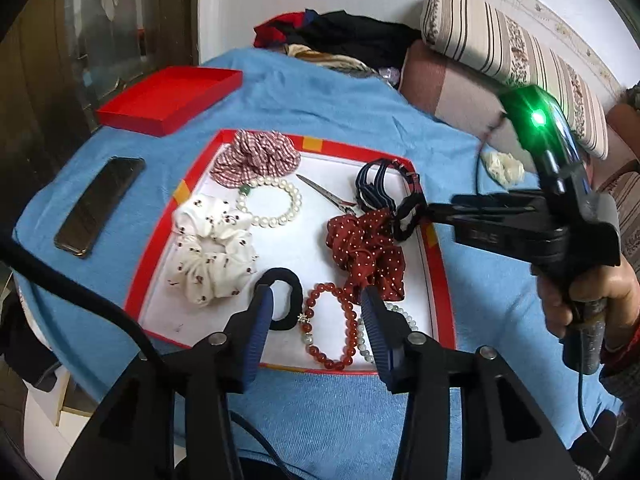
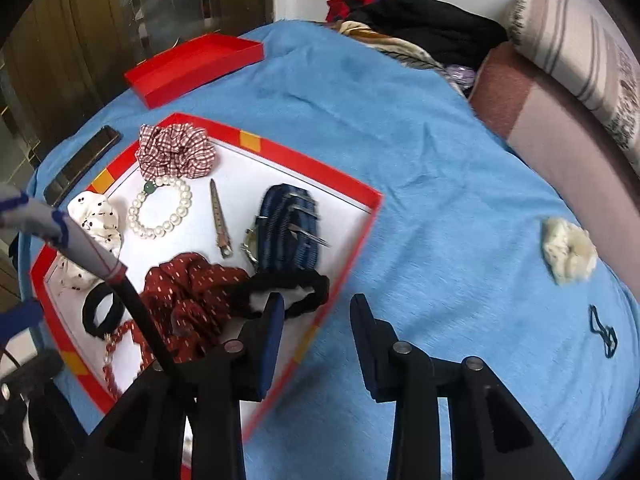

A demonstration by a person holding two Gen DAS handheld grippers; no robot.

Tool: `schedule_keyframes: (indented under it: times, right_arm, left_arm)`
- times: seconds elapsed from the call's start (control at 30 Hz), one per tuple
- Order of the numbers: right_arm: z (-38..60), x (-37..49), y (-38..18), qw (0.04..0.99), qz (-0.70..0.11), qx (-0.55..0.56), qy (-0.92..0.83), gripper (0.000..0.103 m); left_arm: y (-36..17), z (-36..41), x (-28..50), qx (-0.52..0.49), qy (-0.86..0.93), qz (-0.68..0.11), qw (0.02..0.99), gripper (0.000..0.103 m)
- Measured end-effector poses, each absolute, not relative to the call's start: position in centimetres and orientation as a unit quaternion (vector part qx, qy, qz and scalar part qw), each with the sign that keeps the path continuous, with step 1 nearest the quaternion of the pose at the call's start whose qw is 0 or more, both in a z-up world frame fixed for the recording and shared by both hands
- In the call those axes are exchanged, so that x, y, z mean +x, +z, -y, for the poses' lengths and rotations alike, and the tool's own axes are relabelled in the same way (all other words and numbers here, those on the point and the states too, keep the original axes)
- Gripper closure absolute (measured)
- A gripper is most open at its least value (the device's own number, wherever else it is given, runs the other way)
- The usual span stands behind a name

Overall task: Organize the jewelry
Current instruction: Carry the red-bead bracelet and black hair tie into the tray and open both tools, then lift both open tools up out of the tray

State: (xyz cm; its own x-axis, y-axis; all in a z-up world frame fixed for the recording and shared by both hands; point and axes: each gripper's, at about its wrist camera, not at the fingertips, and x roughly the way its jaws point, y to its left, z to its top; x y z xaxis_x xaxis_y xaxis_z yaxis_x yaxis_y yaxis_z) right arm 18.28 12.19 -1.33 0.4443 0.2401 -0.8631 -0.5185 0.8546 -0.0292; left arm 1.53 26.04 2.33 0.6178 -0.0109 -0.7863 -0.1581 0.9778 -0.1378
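A red-rimmed white tray [image 1: 320,146] on the blue cover holds scrunchies, bracelets, striped straps [image 1: 372,188] and a metal hair clip [image 1: 324,194]. My left gripper [image 1: 320,308] hangs open over the tray's near side. A red bead bracelet [image 1: 354,328] lies below the gap between its fingers, and a black hair tie [image 1: 294,292] lies by the left finger. My right gripper [image 2: 318,312] is open and empty at the tray's right rim [image 2: 360,232]. A black fuzzy scrunchie [image 2: 296,284] lies at the tip of its left finger, next to a dark red dotted scrunchie [image 2: 188,292].
A red box lid [image 1: 168,100] and a dark phone [image 1: 100,204] lie left of the tray. On the blue cover to the right lie a cream scrunchie [image 2: 568,252] and a dark blue loop [image 2: 604,332]. Piled clothes [image 1: 340,36] and striped cushions [image 1: 520,56] are behind.
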Motion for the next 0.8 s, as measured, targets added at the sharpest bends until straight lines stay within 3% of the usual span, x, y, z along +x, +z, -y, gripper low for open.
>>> schedule_keyframes:
  times: [0.3, 0.7, 0.8]
  right_arm:
    - [-8.8, 17.5, -1.6, 0.846, -0.487, -0.091, 0.196, 0.065]
    - [-14.9, 21.3, -1.9, 0.847, -0.486, -0.040, 0.213, 0.066]
    - [-15.1, 21.3, -3.4, 0.818, -0.522, -0.037, 0.239, 0.072]
  left_arm:
    - [3.4, -26.8, -0.2, -0.095, 0.084, -0.417, 0.900, 0.038]
    - [3.2, -27.9, -0.7, -0.103, 0.106, -0.415, 0.898, 0.037]
    - [2.8, -28.2, -0.6, -0.109, 0.107, -0.419, 0.895, 0.037]
